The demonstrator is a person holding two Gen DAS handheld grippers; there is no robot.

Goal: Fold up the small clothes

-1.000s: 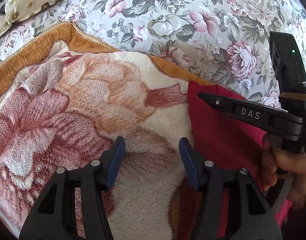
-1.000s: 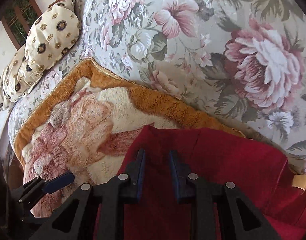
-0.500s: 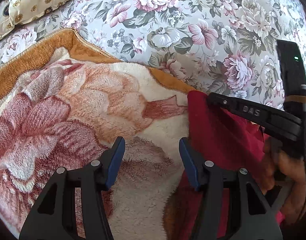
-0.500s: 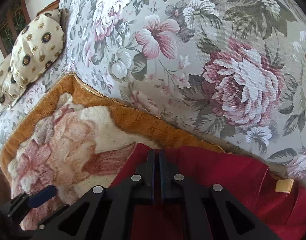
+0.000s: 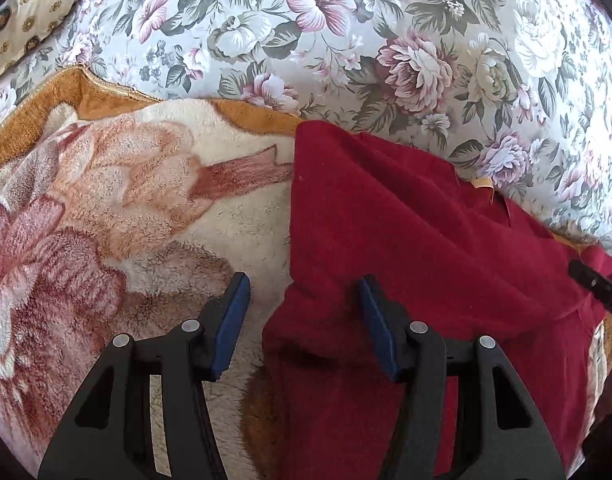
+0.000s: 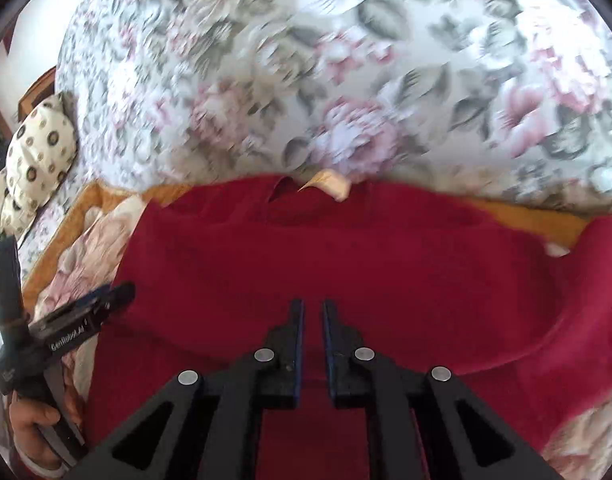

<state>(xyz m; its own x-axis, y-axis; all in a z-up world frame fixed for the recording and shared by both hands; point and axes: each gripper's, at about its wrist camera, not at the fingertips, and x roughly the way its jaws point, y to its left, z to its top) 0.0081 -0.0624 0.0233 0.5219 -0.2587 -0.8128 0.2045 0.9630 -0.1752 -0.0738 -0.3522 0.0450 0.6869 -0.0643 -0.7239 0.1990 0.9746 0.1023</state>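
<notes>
Over red garment (image 6: 306, 264): right hand-held gripper (image 6: 312, 312) narrowly parted, opening (empty); left hand-held gripper (image 5: 302, 320) half-open.

A home, most likely a living room or bedroom. A floral-print upholstered sofa back (image 5: 346, 40) in grey, pink and green fills the background. A cream cushion with dark gold-ringed medallions (image 6: 38, 160) leans at its end, and a plush fleece blanket with a rose pattern and ochre border (image 5: 106, 200) covers the seat.
</notes>
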